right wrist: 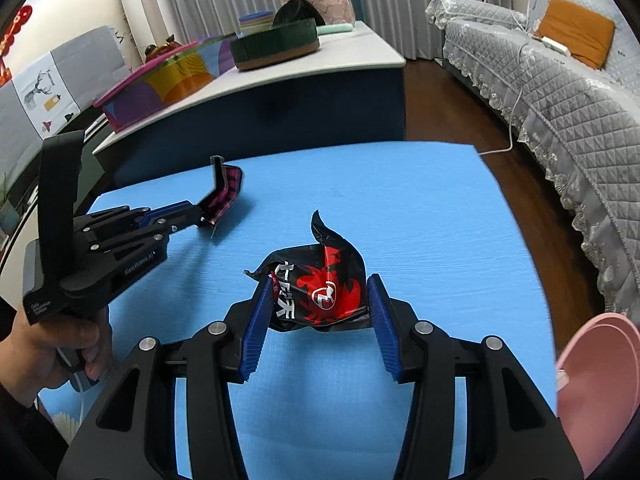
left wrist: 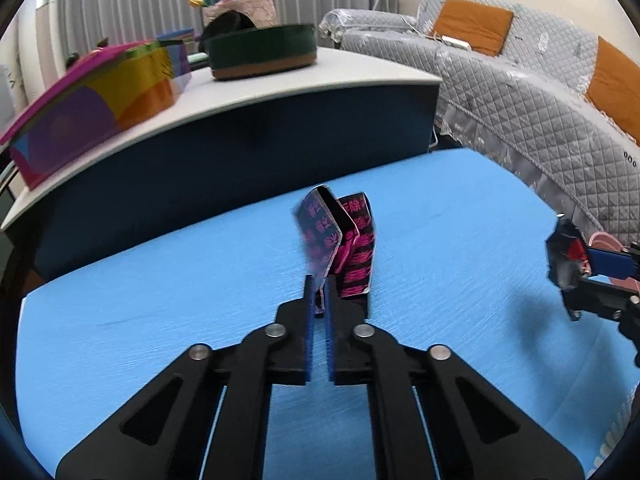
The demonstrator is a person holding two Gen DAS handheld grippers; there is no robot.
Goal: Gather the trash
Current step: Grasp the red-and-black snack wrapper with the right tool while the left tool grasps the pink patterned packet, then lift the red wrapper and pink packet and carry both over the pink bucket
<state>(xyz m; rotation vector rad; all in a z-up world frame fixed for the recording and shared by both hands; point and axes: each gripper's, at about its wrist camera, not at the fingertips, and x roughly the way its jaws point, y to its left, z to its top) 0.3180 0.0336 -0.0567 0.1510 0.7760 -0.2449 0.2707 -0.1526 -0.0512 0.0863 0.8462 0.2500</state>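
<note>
Blue matting [left wrist: 160, 300] covers the work surface in the left wrist view, with a dark-fronted white-topped counter [left wrist: 280, 84] behind it and a grey quilted sofa [left wrist: 520, 92] with orange cushions to the right. On the counter stand a multicoloured box [left wrist: 92, 112] and a round dark green tin [left wrist: 262, 50]. The left gripper [left wrist: 319, 292] has its blue pads pressed together on the lower edge of a flattened black-and-pink carton [left wrist: 340, 236], which stands upright on the mat just ahead of the fingers. Nothing else lies between the carton and the counter. At the right edge the right gripper [left wrist: 576, 272] shows with a dark crumpled wrapper between its fingers.

Seen from the right wrist, the same blue mat fills the middle, with the counter behind and the sofa on the right. The right gripper [right wrist: 318, 312] is half spread, its pads pinching a crumpled black-and-red snack wrapper [right wrist: 320, 280] on both sides, held above the mat. To the left, well apart from the wrapper, the left gripper clamps the carton, and a hand [right wrist: 52, 356] holds its handle. A pink bin [right wrist: 600, 368] sits at the lower right edge, beside the mat.
</note>
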